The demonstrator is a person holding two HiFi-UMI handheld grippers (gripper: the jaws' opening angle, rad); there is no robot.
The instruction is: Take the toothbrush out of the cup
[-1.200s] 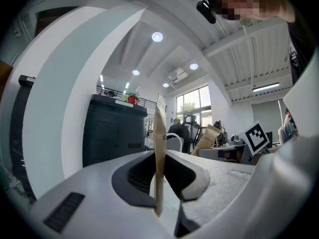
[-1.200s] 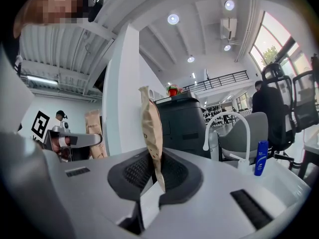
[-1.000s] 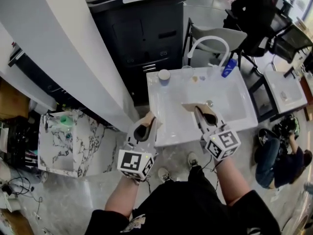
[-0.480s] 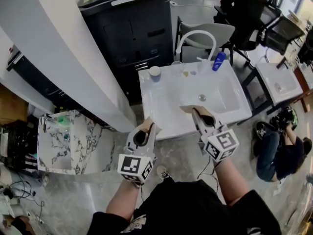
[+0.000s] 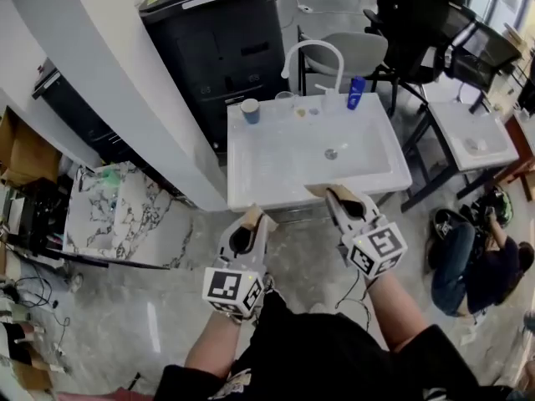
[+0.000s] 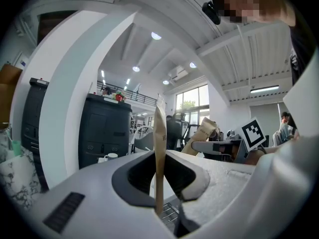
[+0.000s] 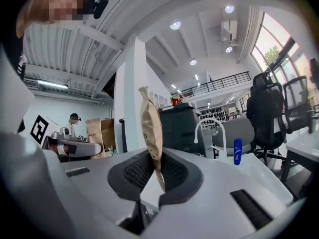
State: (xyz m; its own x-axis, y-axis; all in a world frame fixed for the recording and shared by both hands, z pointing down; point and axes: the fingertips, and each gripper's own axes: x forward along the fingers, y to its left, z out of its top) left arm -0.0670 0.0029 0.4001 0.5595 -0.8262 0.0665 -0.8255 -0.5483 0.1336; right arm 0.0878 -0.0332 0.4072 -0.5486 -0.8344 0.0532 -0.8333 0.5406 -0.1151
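A blue cup (image 5: 250, 109) stands on the back left corner of the white sink (image 5: 251, 186); I cannot make out a toothbrush in it from here. It shows as a small pale cup (image 6: 110, 156) in the left gripper view. My left gripper (image 5: 253, 217) and right gripper (image 5: 323, 191) hang side by side in front of the sink's near edge, above the floor, well short of the cup. Both point level toward the sink. Each one's tan pads are pressed together, left gripper (image 6: 159, 133) and right gripper (image 7: 151, 133), with nothing between them.
A curved white faucet (image 5: 313, 57), a blue bottle (image 5: 356, 93) and a clear glass (image 5: 284, 100) line the sink's back rim. Behind it stand a black cabinet (image 5: 226, 48) and a grey chair (image 5: 359, 53). A marble table (image 5: 109, 215) is left, a crouching person (image 5: 468, 261) right.
Both grippers have drawn back together from over the sink's front rim to in front of it. The sink and cup now lie farther off. Both stay shut.
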